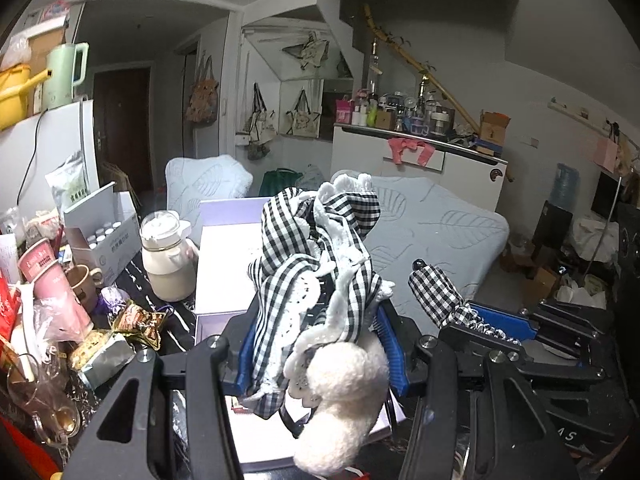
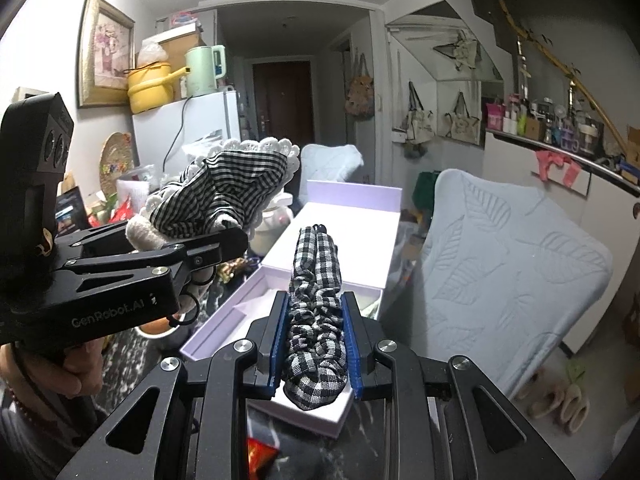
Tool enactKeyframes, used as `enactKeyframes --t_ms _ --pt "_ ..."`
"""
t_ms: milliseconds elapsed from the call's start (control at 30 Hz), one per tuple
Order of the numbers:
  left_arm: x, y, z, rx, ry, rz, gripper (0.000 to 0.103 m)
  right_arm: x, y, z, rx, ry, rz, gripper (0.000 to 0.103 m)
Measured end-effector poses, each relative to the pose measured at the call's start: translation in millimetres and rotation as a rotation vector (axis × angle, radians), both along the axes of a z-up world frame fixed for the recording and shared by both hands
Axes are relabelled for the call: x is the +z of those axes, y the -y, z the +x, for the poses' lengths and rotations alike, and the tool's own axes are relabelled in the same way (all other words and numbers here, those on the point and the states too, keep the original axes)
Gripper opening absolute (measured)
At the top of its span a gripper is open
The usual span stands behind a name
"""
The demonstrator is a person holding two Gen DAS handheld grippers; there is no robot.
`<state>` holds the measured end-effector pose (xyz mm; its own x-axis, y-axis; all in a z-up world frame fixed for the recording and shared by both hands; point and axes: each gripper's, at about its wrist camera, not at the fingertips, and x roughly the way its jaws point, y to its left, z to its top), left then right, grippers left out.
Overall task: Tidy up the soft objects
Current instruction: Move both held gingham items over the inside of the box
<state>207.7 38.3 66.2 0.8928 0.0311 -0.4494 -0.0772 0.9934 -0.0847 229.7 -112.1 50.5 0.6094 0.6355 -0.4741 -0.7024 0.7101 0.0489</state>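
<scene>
Left gripper (image 1: 318, 344) clamped on a bundle of gingham cloth with lace trim (image 1: 320, 248), blue pads pressed into both sides; a white fluffy pompom (image 1: 344, 396) hangs off the bundle's lower end in front of the jaws. Bundle is held up in the air above the open lilac box (image 1: 228, 248). Right gripper (image 2: 316, 344) closed on a rolled gingham piece (image 2: 316, 292), which sticks forward out of the jaws, over the box's tray (image 2: 256, 304). In the right wrist view the left gripper sits to the left, higher, apart from the roll. Cream kettle (image 1: 168, 256) stands just left of the box on the cluttered table; pale blue leaf-quilted chairs (image 2: 516, 248) behind and to the right.
</scene>
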Motion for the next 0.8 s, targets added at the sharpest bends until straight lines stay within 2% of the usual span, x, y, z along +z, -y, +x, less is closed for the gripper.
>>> enactKeyframes --t_ms 200,400,533,700,800 --pt "-18 -17 17 0.040 -0.035 0.013 0.050 -12 -17 21 -0.009 -0.043 -0.009 0.025" --pt "-44 -34 40 0.076 -0.123 0.029 0.050 -26 -32 39 -0.029 -0.067 -0.046 0.025" --pt "-54 -41 48 0.083 -0.154 0.015 0.050 -33 -38 47 -0.037 -0.089 -0.051 0.025" --pt "-69 -44 59 0.117 -0.202 0.051 0.050 -40 -46 56 -0.048 -0.105 -0.070 0.025" --pt "-80 -49 67 0.118 -0.237 0.040 0.050 -45 -50 59 -0.054 -0.118 -0.091 0.025"
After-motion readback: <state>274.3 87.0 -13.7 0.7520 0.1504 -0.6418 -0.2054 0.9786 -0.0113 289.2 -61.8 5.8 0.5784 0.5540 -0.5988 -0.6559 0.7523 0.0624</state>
